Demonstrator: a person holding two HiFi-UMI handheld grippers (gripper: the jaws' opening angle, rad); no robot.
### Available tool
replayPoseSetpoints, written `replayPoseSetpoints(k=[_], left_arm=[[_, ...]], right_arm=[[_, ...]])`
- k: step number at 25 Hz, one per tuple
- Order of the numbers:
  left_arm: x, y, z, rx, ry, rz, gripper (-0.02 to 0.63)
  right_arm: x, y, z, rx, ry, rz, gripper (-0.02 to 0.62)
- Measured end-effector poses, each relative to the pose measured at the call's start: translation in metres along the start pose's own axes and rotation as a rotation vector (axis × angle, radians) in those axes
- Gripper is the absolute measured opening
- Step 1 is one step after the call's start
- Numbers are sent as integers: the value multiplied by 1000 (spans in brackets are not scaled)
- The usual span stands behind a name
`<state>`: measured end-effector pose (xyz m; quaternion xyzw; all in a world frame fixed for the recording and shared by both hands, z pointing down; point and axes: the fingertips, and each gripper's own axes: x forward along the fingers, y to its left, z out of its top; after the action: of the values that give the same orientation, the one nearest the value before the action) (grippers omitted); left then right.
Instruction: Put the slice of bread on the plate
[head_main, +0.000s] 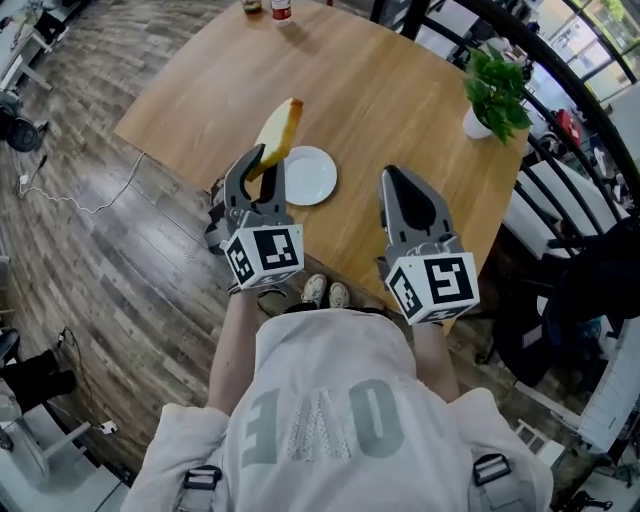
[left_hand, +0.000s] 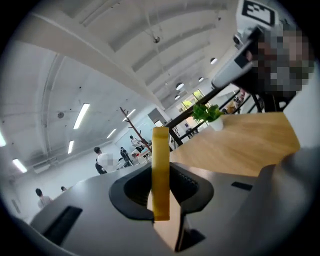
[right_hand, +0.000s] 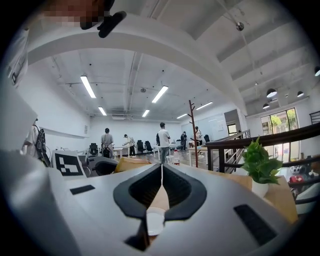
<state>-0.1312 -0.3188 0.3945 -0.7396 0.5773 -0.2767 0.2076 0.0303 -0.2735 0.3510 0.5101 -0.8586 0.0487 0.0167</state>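
Note:
A yellow-crusted slice of bread (head_main: 279, 132) stands on edge in my left gripper (head_main: 262, 166), which is shut on its lower end. It hangs above the near left rim of the white plate (head_main: 312, 176) on the wooden table (head_main: 380, 110). In the left gripper view the slice (left_hand: 160, 170) rises edge-on between the jaws. My right gripper (head_main: 397, 182) floats to the right of the plate, shut and empty. Its tips (right_hand: 161, 172) meet in the right gripper view, where the plate (right_hand: 154, 221) shows low down.
A potted green plant (head_main: 493, 92) stands at the table's right edge. Two jars (head_main: 267, 8) sit at the far edge. Dark chairs and a railing (head_main: 560, 200) flank the right side. Wooden floor with a cable (head_main: 80, 200) lies to the left.

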Motion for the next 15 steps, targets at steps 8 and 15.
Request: replayPoseSetpoints(k=[8,15], left_arm=[[43,-58,-27,334,91,-138,89],[59,-107,-76,413,174,-290,89]], right_arm=[[1,-12,-11,-18,40,-41,21],[-1,-17,-24,1,88,-73,21]])
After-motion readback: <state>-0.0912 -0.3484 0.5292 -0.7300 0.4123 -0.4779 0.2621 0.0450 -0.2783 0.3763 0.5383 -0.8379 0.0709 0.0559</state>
